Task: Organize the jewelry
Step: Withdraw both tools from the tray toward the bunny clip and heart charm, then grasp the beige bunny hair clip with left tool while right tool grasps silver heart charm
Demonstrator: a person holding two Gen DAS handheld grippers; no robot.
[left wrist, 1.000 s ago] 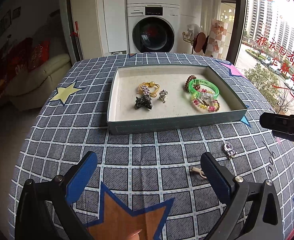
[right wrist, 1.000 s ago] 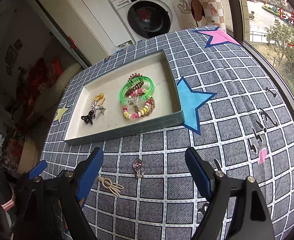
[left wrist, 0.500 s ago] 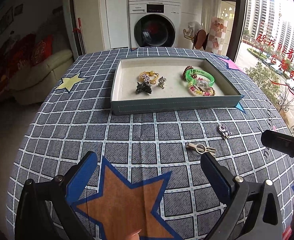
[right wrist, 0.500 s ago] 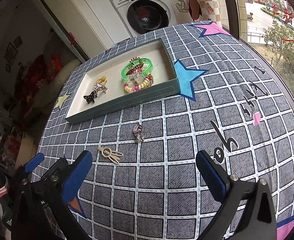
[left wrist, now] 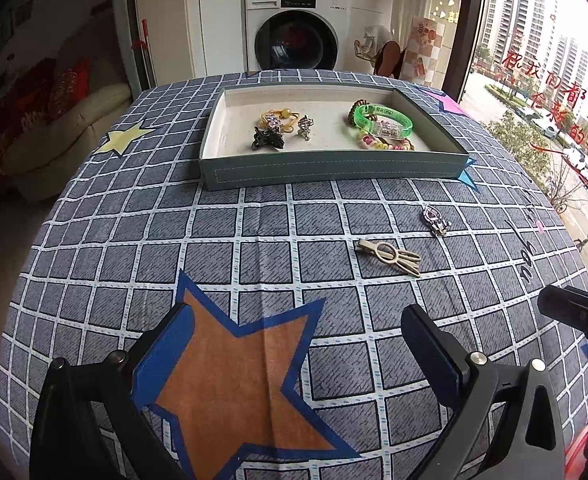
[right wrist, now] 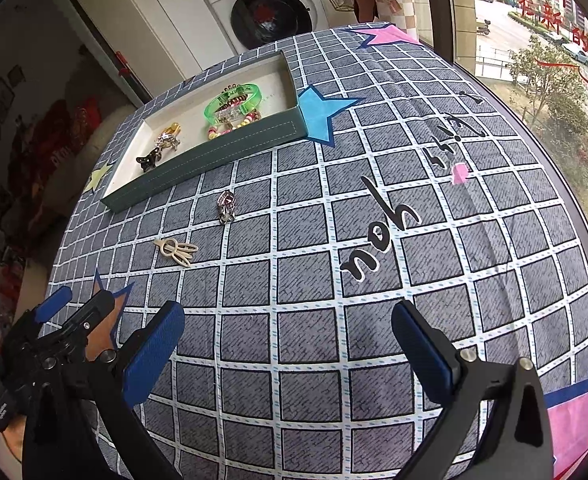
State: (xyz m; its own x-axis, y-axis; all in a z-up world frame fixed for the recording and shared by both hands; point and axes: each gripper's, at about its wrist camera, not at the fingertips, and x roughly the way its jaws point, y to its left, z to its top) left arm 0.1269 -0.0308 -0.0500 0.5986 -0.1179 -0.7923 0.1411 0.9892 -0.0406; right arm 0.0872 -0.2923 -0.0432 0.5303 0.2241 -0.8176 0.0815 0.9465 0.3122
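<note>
A teal tray [left wrist: 334, 168] [right wrist: 213, 152] sits at the far side of the checked tablecloth. It holds a green bangle [left wrist: 382, 120] [right wrist: 233, 102], a beaded bracelet [left wrist: 386, 145], a yellow hair tie [left wrist: 277, 115], a black clip [left wrist: 267, 140] and a silver charm [left wrist: 305, 126]. On the cloth in front of the tray lie a beige hair clip [left wrist: 388, 256] [right wrist: 175, 251] and a silver brooch [left wrist: 436, 220] [right wrist: 225, 206]. My left gripper [left wrist: 298, 340] is open and empty, above an orange star. My right gripper [right wrist: 287, 340] is open and empty, well short of both loose pieces.
A washing machine [left wrist: 298, 28] stands behind the table. A sofa [left wrist: 53, 140] is at the left and a window at the right. The left gripper shows at the lower left of the right wrist view [right wrist: 53, 344].
Both grippers have drawn back from the tray toward the near side of the table. The hair clip and brooch now lie farther ahead. Both stay open.
</note>
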